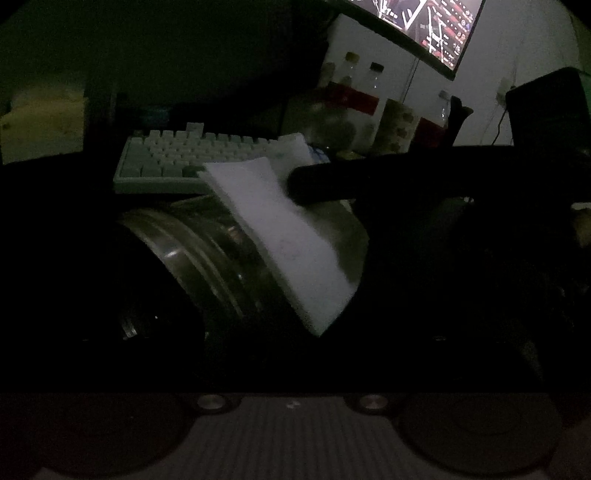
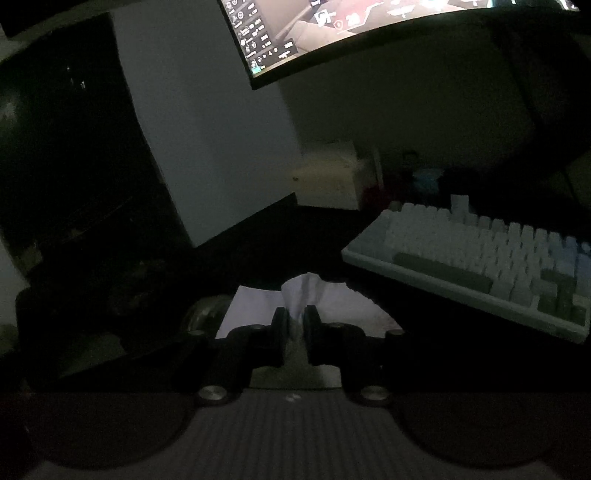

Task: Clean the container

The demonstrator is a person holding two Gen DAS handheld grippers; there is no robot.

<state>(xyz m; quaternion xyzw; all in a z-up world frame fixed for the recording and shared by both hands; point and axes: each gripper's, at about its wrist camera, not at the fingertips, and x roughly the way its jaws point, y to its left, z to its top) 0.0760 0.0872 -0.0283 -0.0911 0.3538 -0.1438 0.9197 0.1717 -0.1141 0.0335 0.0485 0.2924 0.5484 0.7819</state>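
The scene is very dark. In the left wrist view a round steel container (image 1: 207, 254) lies tilted between my left gripper's dark fingers, which appear closed around it. A white folded cloth (image 1: 291, 243) lies over its side, pinched by my right gripper (image 1: 295, 184), which reaches in from the right. In the right wrist view my right gripper (image 2: 295, 317) is shut on the white cloth (image 2: 255, 306), and a bit of the container's shiny rim (image 2: 203, 314) shows just left of the cloth.
A white keyboard (image 1: 177, 162) (image 2: 480, 254) lies on the dark desk behind the container. A lit monitor (image 1: 424, 26) (image 2: 332, 29) hangs above. Bottles (image 1: 373, 88) and a dark speaker (image 1: 546, 110) stand at the back right. A dark tower (image 2: 74, 147) stands left.
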